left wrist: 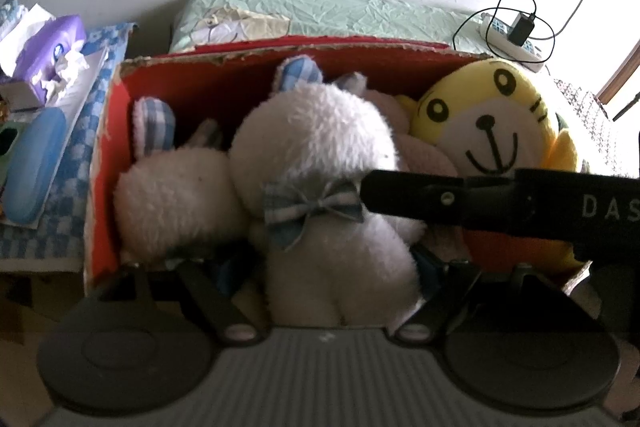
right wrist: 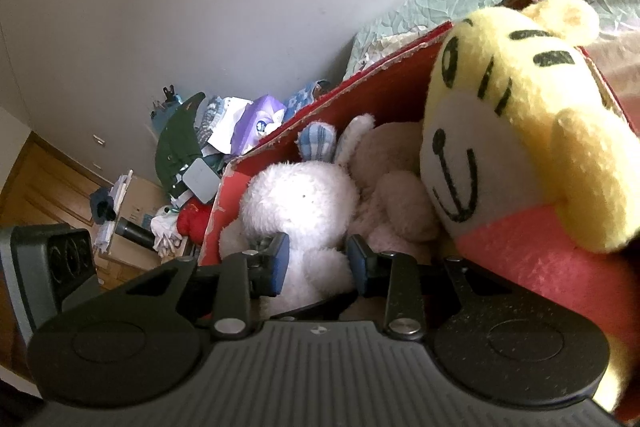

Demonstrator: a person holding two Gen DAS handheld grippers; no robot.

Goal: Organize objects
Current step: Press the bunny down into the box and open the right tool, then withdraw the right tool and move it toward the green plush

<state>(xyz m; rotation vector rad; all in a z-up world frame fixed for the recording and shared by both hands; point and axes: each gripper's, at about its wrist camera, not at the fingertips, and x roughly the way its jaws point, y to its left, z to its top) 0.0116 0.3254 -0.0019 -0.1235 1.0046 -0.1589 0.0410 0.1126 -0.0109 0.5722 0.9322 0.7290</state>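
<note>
A torn red cardboard box (left wrist: 280, 53) (right wrist: 384, 83) holds several plush toys. A white bunny (left wrist: 320, 139) (right wrist: 300, 195) with a blue checked bow leans over its near edge. My right gripper (right wrist: 319, 263) is shut on the bunny's body just below the head, and its black housing (left wrist: 500, 203) reaches in from the right. My left gripper (left wrist: 322, 267) stands wide around the bunny's lower body, with a dark gap at its left pad. A yellow tiger (left wrist: 488, 119) (right wrist: 520, 131) fills the box's right end. A second white plush (left wrist: 172, 195) lies at the left, a pale pink one (right wrist: 384, 163) behind.
The box sits on a mint green bed cover (left wrist: 320, 11). A charger with a looped cable (left wrist: 520, 27) lies behind it to the right. On its left are a purple tissue pack (left wrist: 52, 43), a blue case (left wrist: 34, 167), a checked cloth (left wrist: 72, 187) and piled clutter with a green cap (right wrist: 180, 139).
</note>
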